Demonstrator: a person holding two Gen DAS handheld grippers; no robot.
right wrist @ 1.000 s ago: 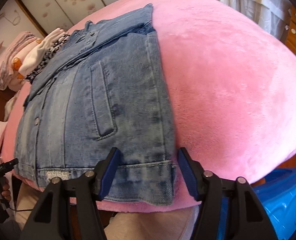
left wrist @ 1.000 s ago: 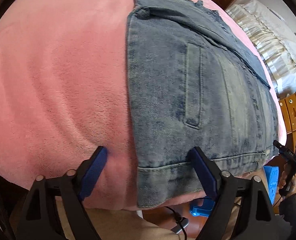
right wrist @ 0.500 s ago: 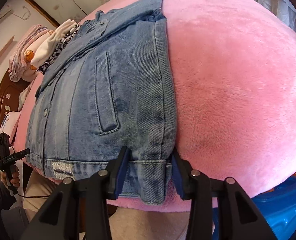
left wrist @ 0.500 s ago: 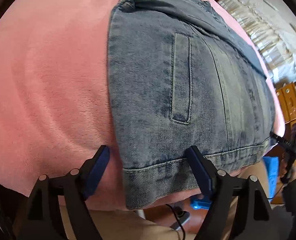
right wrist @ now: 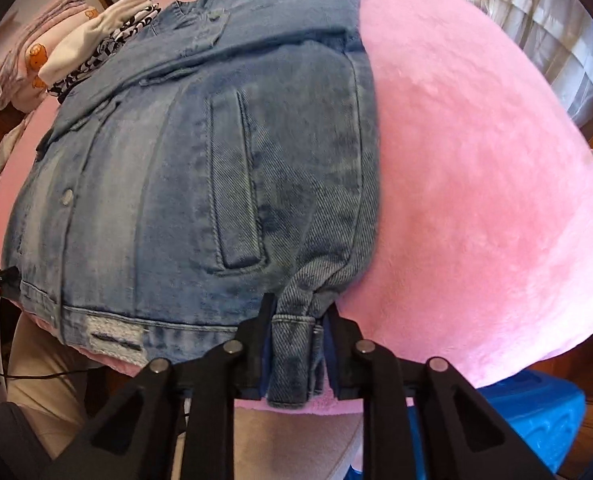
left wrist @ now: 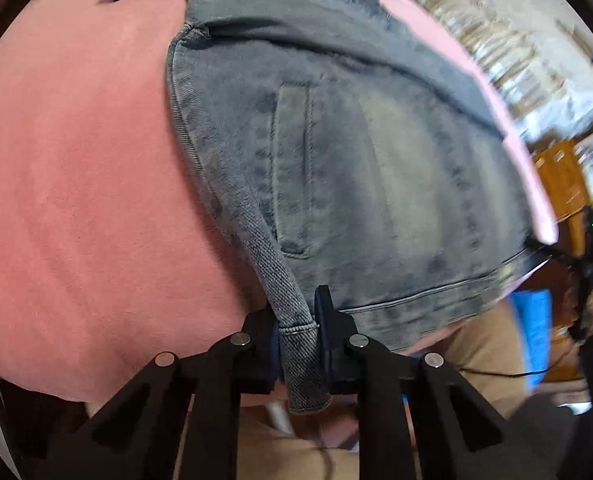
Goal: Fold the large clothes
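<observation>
Denim hem pinched at both corners

Denim jacket [right wrist: 200, 184] lies front-up on pink blanket [left wrist: 76, 180]. Left tongs [left wrist: 298, 344] & right tongs [right wrist: 296, 344] have just been closing; each now clamps a bunched bottom corner of the hem, w/ cloth lifted off the blanket.

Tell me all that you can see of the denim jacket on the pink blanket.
The denim jacket is faded blue, with slit pockets, metal buttons and a frayed patch at its hem. It lies partly folded on the pink blanket, collar toward the stacked clothes. The left gripper and right gripper have just been closing, and each now pinches a bottom hem corner, bunching it and lifting it off the blanket.
</observation>
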